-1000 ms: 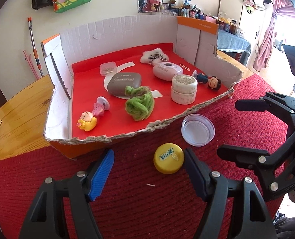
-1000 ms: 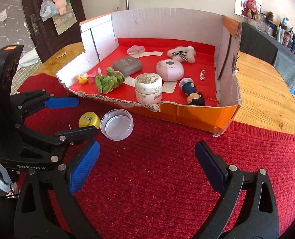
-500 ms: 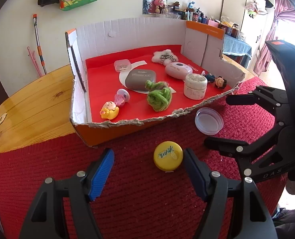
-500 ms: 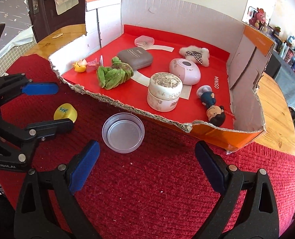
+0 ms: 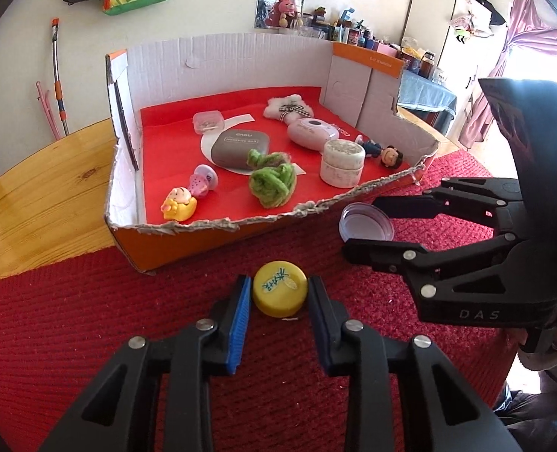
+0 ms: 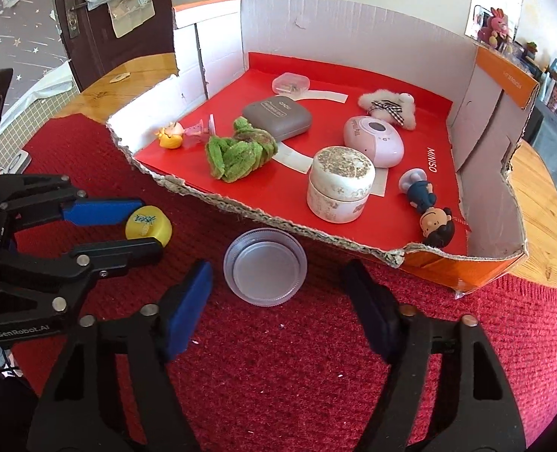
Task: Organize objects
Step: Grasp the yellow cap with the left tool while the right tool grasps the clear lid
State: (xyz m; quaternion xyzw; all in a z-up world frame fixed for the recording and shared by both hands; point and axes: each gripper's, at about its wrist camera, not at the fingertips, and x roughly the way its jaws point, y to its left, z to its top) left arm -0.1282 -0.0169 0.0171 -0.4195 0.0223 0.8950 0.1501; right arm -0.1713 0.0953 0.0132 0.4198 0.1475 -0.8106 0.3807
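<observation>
The left gripper (image 5: pixel 280 293) has just been closing, and its 2 blue pads now stand against the sides of the yellow cap (image 5: pixel 280 292) — the cap sits squarely between them on the red mat (image 5: pixel 90 324), low in the centre of the left wrist view, and the pads appear to press on it. In the right wrist view the same gripper (image 6: pixel 146 226) comes in from the left edge, its fingers on either side of the yellow cap (image 6: pixel 148 225) at mid-left.

The right gripper (image 6: pixel 278 301) has also just been closing, yet its jaws are still parted, wider than the clear lid (image 6: pixel 265 265) that lies flat on the mat (image 6: pixel 278 358) just ahead of and between the fingertips. Neither pad touches the lid; there is a gap on each side, larger on the right. In the left wrist view this gripper (image 5: pixel 369 220) reaches in from the right edge, with the clear lid (image 5: pixel 365 222) between its fingertips at right of centre.

Both lid and cap lie outside the cardboard box (image 6: pixel 353 30), just in front of its torn front edge. The box fills the upper half of each view — inside on its red floor are a green knotted cloth (image 6: pixel 239 150), a white round jar (image 6: pixel 340 188), a grey case (image 6: pixel 277 113) and a pink oval device (image 6: pixel 374 139).
</observation>
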